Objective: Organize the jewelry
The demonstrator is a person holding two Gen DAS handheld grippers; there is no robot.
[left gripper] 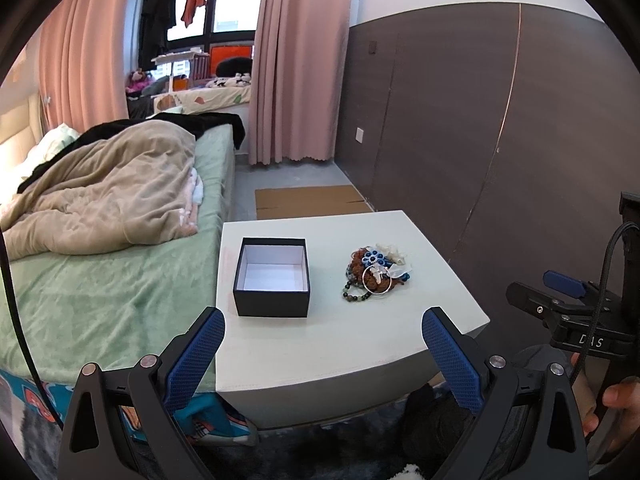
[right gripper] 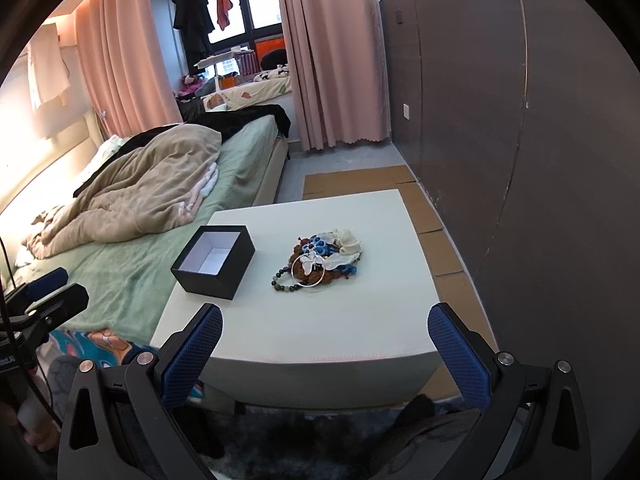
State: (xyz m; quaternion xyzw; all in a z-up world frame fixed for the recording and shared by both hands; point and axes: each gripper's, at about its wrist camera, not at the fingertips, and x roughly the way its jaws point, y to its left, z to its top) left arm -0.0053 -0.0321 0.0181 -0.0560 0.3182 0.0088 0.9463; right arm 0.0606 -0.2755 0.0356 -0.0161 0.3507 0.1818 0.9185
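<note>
A black box [left gripper: 273, 276] [right gripper: 214, 261] with a white lining stands open and empty on the left part of a white table [left gripper: 320, 344] [right gripper: 320, 332]. To its right lies a pile of jewelry [left gripper: 376, 270] [right gripper: 324, 256]: a silver ring-shaped bangle, dark bead bracelets, blue flower pieces, a cream scrunchie. My left gripper [left gripper: 323, 322] hovers open over the table's near edge, nothing between its blue pads. My right gripper [right gripper: 325, 318] is open too, short of the pile, and shows at the right edge of the left wrist view [left gripper: 568, 292].
A bed [left gripper: 112, 240] with a green sheet and beige quilt runs along the table's left side. A dark wardrobe wall [left gripper: 480, 120] stands to the right. Flat cardboard [right gripper: 360, 180] lies on the floor beyond the table. A dark rug [right gripper: 320, 432] is below the near edge.
</note>
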